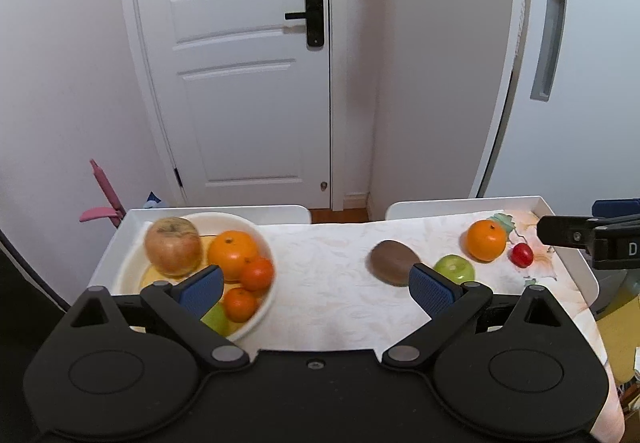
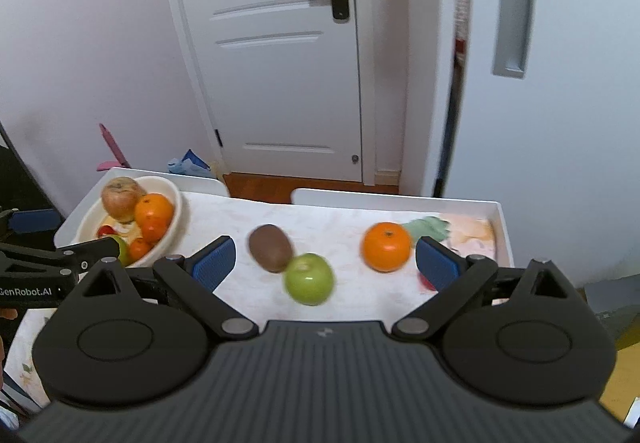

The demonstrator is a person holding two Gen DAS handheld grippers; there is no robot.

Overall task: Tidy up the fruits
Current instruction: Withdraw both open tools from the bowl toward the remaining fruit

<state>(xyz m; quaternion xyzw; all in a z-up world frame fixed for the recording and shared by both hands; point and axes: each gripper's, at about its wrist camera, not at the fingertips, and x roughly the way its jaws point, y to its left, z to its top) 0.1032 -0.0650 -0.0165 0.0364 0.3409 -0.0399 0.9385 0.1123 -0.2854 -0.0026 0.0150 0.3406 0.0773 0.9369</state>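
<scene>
Above the table's near edge, the left gripper (image 1: pixel 316 289) and right gripper (image 2: pixel 325 263) hang empty, jaws wide. Beyond, a green apple (image 2: pixel 309 279) touches a kiwi (image 2: pixel 271 247); an orange (image 2: pixel 386 246) sits apart, the bowl (image 1: pixel 262 239) of fruit far left.

"GenRobot.AI" stands on the left hand-held gripper (image 2: pixel 60 263); elsewhere, only a "D".

A bowl (image 1: pixel 264 307) of fruit sits at the desk's (image 1: pixel 328 315) left end. The kiwi (image 2: pixel 270 247) and apple (image 2: pixel 309 279) touch mid-desk; an orange (image 2: pixel 386 246) lies to their right.
</scene>
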